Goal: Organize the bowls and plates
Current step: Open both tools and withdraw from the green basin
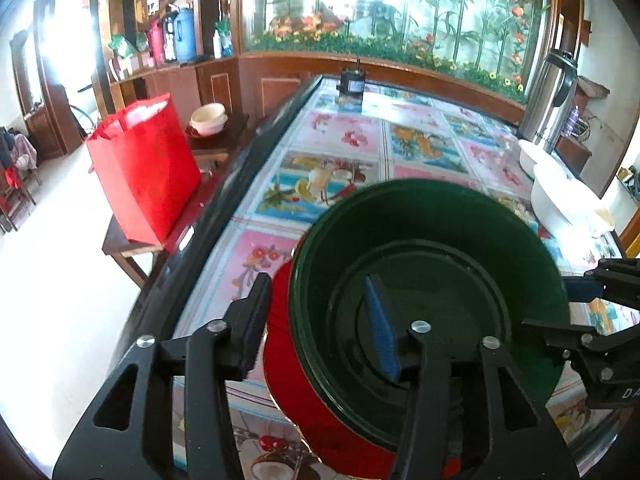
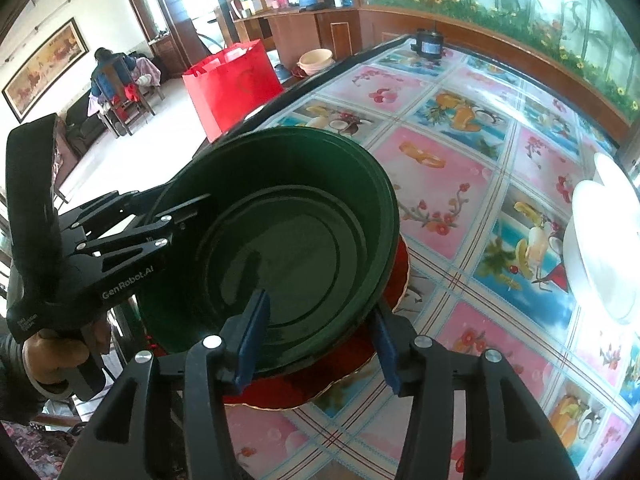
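Green bowl [image 1: 432, 280]: dark green, deep, sits on the red plate near the table's near-left edge; its inside shows ringed ridges that may be a second bowl nested in it, which cannot be settled.
Red plate [image 2: 340, 376]: lies under the green bowl; only its right and near rim shows, with a thin gold scalloped edge; the rest is covered.
Left gripper [image 1: 316, 320]: jaws stand apart astride the bowl's left wall, one finger outside, the blue-padded finger [image 1: 380, 328] inside; the pads do not appear to press the wall.
Right gripper [image 2: 320, 336]: jaws apart astride the bowl's near rim, one blue pad inside, one outside over the plate; contact with the wall is hard to make out.
Hand [image 2: 52, 356]: grips the left gripper's handle, at the lower left of the right wrist view, partly cut off.
White bowls [image 2: 600, 256]: at the right edge of the table, overexposed, cut off by the frame; count unclear.
Table [image 2: 460, 168]: glass-topped, fruit-patterned cloth beneath.
Red bag [image 1: 144, 168]: on a low bench left of the table.
Steel flask [image 1: 552, 96]: far right, top blurred.
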Tool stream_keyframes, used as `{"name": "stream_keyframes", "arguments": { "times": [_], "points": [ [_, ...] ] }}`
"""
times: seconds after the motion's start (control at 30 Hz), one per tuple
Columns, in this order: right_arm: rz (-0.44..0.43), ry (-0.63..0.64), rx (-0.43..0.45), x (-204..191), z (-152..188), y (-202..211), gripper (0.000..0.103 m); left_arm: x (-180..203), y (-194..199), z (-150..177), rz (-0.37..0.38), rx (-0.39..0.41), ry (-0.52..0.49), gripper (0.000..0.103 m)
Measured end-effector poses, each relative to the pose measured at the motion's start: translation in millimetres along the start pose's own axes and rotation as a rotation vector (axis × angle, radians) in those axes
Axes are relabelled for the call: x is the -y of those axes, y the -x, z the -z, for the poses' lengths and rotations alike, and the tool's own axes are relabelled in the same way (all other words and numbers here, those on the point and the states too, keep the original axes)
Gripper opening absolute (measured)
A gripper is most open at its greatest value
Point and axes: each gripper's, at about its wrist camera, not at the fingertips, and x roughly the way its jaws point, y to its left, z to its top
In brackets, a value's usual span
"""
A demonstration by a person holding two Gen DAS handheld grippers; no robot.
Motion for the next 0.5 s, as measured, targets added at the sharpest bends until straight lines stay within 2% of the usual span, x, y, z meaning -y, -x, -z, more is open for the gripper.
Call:
{"name": "stream_keyframes", "arguments": {
  "times": [0.17,0.33,0.5],
  "points": [
    [0.033,0.011,0.034,-1.2,2.1,12.3,0.062,5.7,15.8,-9.7,0.005,0.050,-0.010,0.056],
    [0.101,-0.013,0.071,10.9,6.0,27.4,0.064,31.2,24.2,-25.4,0.038,0.080,-0.052,0.056],
    [0.153,-0.083,0.090,41.1,15.1,40.8,0.066,65.5,24.4,-38.9,0.102,0.081,-0.086,0.056]
  ]
}}
